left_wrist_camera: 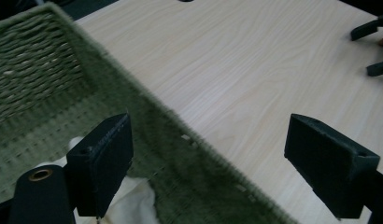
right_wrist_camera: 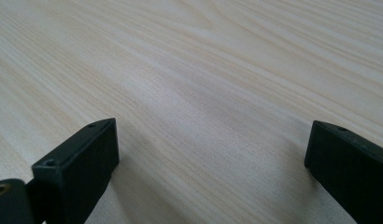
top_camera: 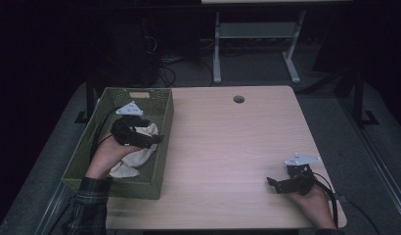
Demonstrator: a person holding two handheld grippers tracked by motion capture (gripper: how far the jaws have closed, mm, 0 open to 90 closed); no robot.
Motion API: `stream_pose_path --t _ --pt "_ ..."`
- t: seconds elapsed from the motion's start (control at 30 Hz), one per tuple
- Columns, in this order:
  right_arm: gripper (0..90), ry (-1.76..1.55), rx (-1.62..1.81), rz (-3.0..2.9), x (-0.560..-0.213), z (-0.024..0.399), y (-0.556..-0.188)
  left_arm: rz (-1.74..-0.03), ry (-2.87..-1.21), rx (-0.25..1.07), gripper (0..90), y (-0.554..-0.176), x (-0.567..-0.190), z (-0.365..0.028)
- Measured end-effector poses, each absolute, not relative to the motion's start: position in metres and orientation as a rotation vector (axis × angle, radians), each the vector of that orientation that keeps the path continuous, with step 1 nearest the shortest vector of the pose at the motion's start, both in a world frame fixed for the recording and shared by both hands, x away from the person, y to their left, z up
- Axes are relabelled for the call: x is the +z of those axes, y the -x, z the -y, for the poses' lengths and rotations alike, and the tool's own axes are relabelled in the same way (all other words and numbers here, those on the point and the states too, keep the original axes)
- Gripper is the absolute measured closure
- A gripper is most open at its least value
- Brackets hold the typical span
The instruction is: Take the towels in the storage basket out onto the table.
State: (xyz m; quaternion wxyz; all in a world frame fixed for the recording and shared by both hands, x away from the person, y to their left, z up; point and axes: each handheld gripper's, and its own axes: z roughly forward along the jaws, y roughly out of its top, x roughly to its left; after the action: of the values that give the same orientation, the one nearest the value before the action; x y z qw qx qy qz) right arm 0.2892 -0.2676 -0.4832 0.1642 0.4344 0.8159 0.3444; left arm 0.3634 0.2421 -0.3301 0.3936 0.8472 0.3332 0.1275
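Observation:
A green woven basket (top_camera: 165, 128) stands on the left part of the wooden table (top_camera: 228, 147), and a white cloth (top_camera: 135, 157) lies crumpled inside it. My left gripper (top_camera: 158, 139) hovers over the cloth near the basket's right wall. In the left gripper view it (left_wrist_camera: 222, 158) is open, its jaws on either side of the basket rim (left_wrist_camera: 180, 133), with the cloth (left_wrist_camera: 133, 200) below the left jaw. My right gripper (top_camera: 272, 183) rests low over bare table at the front right. It is open (right_wrist_camera: 210, 163) with nothing between its jaws, and the left gripper view catches it far off (left_wrist_camera: 372, 50).
A round cable hole (top_camera: 238, 99) sits near the table's far edge. Behind the table stand a white desk frame (top_camera: 217, 54) and dark floor cables (top_camera: 167, 73). Bare wood spans the table between basket and right gripper.

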Motion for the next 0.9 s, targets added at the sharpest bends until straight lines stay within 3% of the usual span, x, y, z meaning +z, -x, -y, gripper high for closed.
stream_pose_path --t 0.37,0.9 --pt "2.6 -1.238 0.982 -2.326 -0.483 0.268 -0.289 -0.94 -2.17 0.372 16.3 -0.372 -0.345 -0.275" --pt "2.6 -1.238 0.981 -2.326 -0.483 0.268 -0.289 -1.003 -2.254 0.413 16.1 -0.384 -0.375 -0.292"
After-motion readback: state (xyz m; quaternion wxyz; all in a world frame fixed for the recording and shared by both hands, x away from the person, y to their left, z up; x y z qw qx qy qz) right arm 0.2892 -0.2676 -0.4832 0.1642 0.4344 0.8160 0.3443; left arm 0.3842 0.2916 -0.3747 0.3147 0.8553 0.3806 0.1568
